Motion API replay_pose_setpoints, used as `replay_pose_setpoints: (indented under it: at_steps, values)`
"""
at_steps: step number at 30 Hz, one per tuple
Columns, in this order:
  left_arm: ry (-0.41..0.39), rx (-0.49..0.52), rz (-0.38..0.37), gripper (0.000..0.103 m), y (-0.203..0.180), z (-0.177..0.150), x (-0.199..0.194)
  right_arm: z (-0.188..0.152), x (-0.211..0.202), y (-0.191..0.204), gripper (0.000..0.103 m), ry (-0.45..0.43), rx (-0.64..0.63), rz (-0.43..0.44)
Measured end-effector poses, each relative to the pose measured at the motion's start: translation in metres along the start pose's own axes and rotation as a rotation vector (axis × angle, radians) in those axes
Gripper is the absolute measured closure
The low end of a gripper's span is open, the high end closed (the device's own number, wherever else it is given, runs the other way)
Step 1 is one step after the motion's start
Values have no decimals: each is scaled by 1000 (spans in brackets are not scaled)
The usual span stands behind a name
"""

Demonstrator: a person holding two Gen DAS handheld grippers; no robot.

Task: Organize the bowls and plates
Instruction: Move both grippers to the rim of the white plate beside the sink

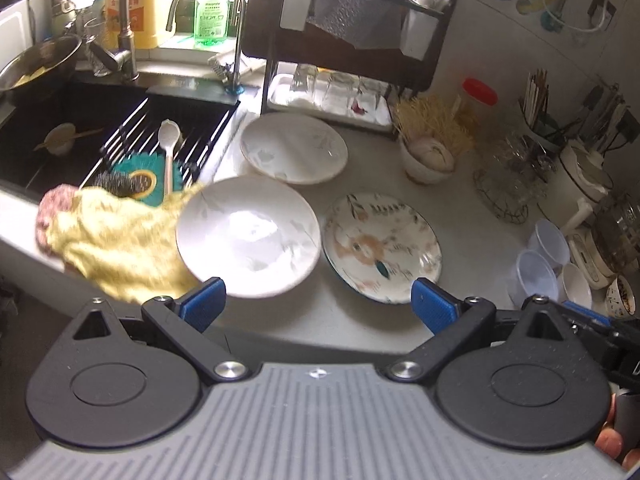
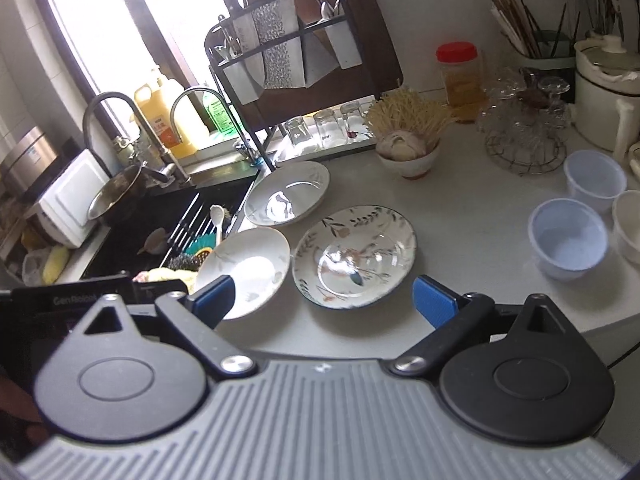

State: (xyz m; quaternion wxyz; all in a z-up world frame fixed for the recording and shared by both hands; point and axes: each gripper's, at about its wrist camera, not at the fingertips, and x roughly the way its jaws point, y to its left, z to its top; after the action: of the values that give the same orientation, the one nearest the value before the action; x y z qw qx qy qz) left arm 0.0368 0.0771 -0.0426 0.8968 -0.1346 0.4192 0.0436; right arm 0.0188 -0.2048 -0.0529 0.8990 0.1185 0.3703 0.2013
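Three plates lie on the pale counter beside the sink. A white plate (image 1: 248, 236) (image 2: 246, 268) sits nearest, a second white plate (image 1: 294, 149) (image 2: 288, 194) lies behind it, and a flower-patterned plate (image 1: 382, 248) (image 2: 354, 256) lies to their right. My left gripper (image 1: 318, 306) hovers open just short of the near white plate and the patterned one, with nothing between its blue pads (image 1: 204, 300). My right gripper (image 2: 324, 300) is open too, short of the patterned plate, holding nothing. Two pale plastic bowls (image 2: 568, 240) stand at the right.
A yellow cloth (image 1: 120, 240) lies left of the near plate at the edge of the sink (image 1: 48, 120). A dish rack (image 1: 340, 32) with upturned glasses stands behind. A small bowl with garlic (image 2: 408, 156), a wire stand (image 2: 524, 140), jars and a white pot (image 2: 608, 92) crowd the right.
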Motion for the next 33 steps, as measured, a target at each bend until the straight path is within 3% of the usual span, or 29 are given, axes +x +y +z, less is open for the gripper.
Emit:
replay_pose_setpoints:
  at_steps: [5, 10, 17, 23, 33]
  values:
    - [41, 17, -36, 2, 42, 32, 36, -1, 43, 21, 19, 53, 89, 43]
    - [91, 79, -80, 2, 80, 57, 73, -2, 83, 44, 19, 86, 71, -3]
    - [159, 194, -137, 2, 126, 79, 118, -18, 138, 61, 21, 128, 178, -38]
    - [222, 225, -198, 4, 151, 84, 157, -37, 168, 64, 47, 156, 286, -80]
    - [315, 257, -263, 8, 168, 87, 212, -52, 210, 67, 73, 178, 396, -174]
